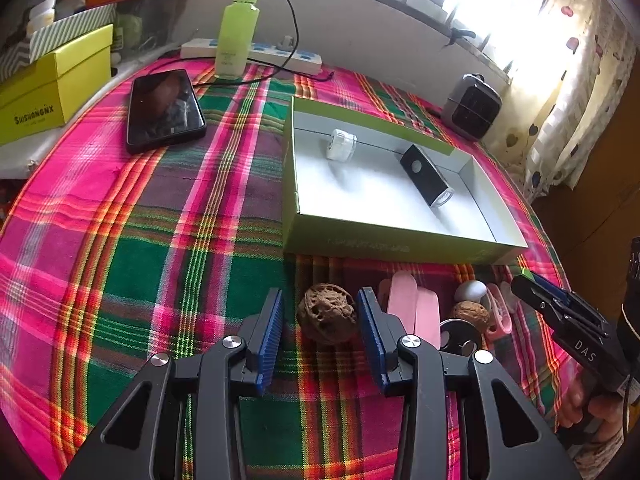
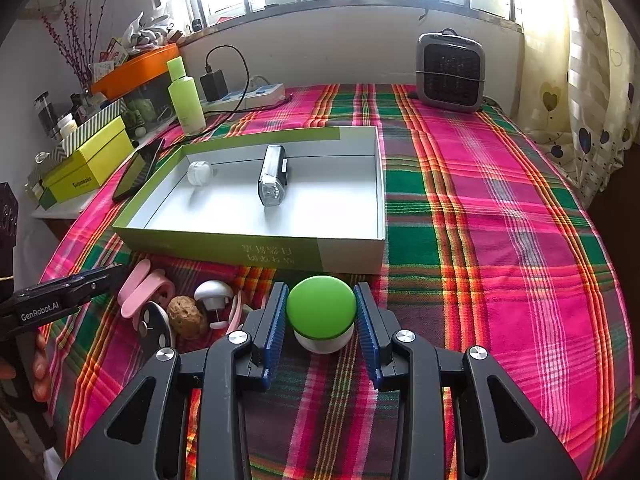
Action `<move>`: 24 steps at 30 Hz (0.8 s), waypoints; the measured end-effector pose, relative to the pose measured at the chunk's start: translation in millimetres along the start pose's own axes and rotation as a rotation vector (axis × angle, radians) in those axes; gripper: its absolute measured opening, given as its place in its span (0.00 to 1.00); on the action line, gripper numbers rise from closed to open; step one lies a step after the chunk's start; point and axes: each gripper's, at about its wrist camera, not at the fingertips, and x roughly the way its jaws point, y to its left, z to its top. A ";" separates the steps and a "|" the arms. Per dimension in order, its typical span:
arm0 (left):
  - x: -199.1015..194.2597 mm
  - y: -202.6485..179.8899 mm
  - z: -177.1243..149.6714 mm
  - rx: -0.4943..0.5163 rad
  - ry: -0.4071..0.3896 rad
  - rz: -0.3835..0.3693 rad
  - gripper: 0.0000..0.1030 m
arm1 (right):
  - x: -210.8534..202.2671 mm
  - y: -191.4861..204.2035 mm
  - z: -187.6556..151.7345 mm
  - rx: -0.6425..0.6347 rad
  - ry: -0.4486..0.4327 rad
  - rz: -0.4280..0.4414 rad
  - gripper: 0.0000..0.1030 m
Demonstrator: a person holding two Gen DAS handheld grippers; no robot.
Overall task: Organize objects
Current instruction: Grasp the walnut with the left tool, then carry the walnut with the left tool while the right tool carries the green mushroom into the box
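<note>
While open around a big walnut (image 1: 327, 313), left tongs (image 1: 320, 328) low over the plaid cloth (image 1: 120, 240) on the desk, blue pads on each side of the nut, a small gap on both sides. Right tongs (image 2: 321, 320) closed on a green-topped knob (image 2: 321, 306), green dome up, white base down on the cloth, pads pressed to both sides of the dome.

Just behind both tongs, a flat open box (image 2: 352, 248), green outside, white inside. Inside it, a black bike light (image 2: 272, 176), lying flat, long way running from the back wall toward the front, clear lens end pointing at the right tongs. Near it, to the left, a small white jar (image 2: 199, 173) tipped on its side.

Between the two tongs, a little pile: pink clips (image 1: 412, 308), a smaller walnut (image 1: 471, 316), a white knob (image 2: 213, 294), a round metal piece (image 2: 154, 326).

Farther back: a phone (image 1: 165, 110) flat on the cloth, a tall green bottle (image 1: 237, 28) standing up, a small heater (image 2: 450, 74).
</note>
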 end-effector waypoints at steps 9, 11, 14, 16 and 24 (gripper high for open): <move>0.7 -2.9 0.1 0.010 0.000 0.026 0.27 | -0.1 -0.6 -1.4 0.008 -0.002 0.003 0.34; 0.6 -2.9 -0.3 0.009 -0.001 0.026 0.27 | -0.2 -0.9 -1.6 0.009 -0.002 0.003 0.34; 0.4 -3.2 -0.5 0.012 -0.001 0.027 0.27 | -0.4 -0.8 -1.5 0.010 -0.003 0.004 0.34; 0.0 -3.6 -0.6 0.010 0.000 0.027 0.27 | -0.9 -0.6 -1.8 0.011 -0.005 0.004 0.34; 0.1 -5.3 -1.0 0.017 -0.001 0.024 0.27 | -4.2 0.1 -3.2 0.012 -0.009 0.010 0.34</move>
